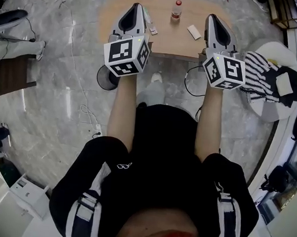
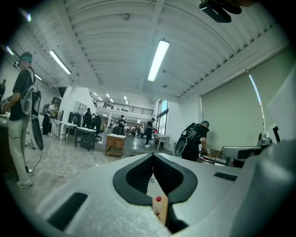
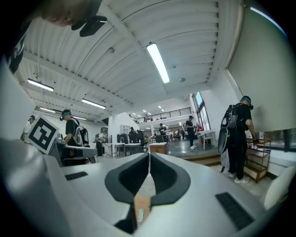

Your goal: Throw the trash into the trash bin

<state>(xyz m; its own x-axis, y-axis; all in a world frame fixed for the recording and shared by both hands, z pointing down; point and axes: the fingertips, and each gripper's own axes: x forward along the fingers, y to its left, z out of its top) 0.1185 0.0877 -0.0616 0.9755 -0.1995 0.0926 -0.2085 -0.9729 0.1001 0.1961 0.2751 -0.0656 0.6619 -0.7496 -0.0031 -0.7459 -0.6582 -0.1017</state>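
**Trash on bench, both jaws empty**

Bottle stands upright mid-bench, red cap on. It is probably light, thin-walled and slick, and tips easily (grip mid-body, not the cap). Flat white scrap to its right looks flimsy, so pinch an edge. Left gripper and right gripper flank them, jaws together, holding nothing. Dark round tub on the floor is probably the bin.

- black short-sleeved top, grey-white stripes down both shoulders, tiny white logo
- left tool and right tool: pale grey shells, black inner pads
- each has a white cube with black square markers
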